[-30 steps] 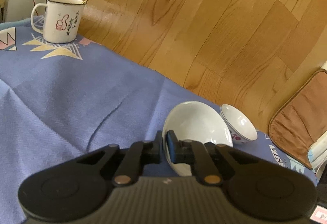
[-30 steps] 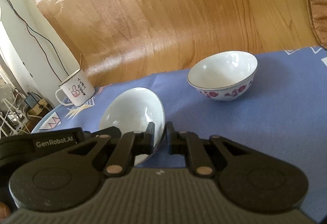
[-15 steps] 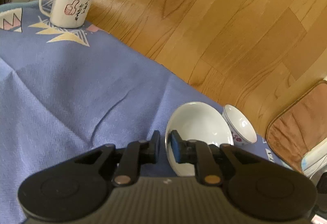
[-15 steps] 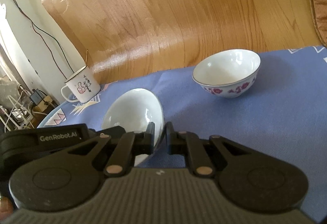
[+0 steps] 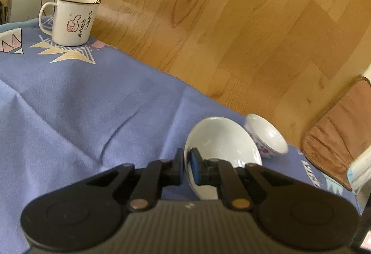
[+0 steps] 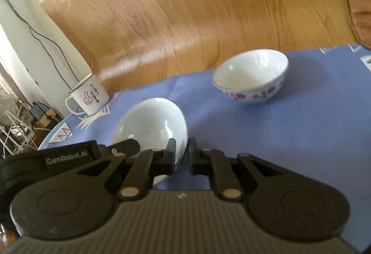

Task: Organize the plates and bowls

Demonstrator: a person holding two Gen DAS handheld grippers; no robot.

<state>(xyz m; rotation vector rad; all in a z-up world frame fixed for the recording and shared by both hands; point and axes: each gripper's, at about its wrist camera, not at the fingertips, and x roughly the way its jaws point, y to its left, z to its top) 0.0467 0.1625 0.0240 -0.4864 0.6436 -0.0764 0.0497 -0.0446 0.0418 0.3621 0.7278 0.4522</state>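
A plain white bowl [image 5: 220, 140] is held above the blue tablecloth [image 5: 81, 103] by both grippers. My left gripper [image 5: 187, 161] is shut on its left rim. My right gripper [image 6: 182, 152] is shut on its right rim; the bowl [image 6: 150, 121] shows tilted in the right wrist view, with the left gripper body [image 6: 67, 156] beside it. A second white bowl with red flower patterns [image 6: 251, 78] stands upright on the cloth farther right, near the table's far edge. It also shows in the left wrist view [image 5: 266, 135], just behind the held bowl.
A white enamel mug [image 5: 70, 19] with a spoon in it stands at the cloth's far left corner; it also shows in the right wrist view [image 6: 88, 97]. Wooden floor [image 5: 231, 22] lies beyond the table edge. A brown chair cushion [image 5: 336, 133] is at right.
Both grippers have carried the plain bowl slightly; the flowered bowl now sits farther right and higher in the right wrist view. Both grips are unchanged.
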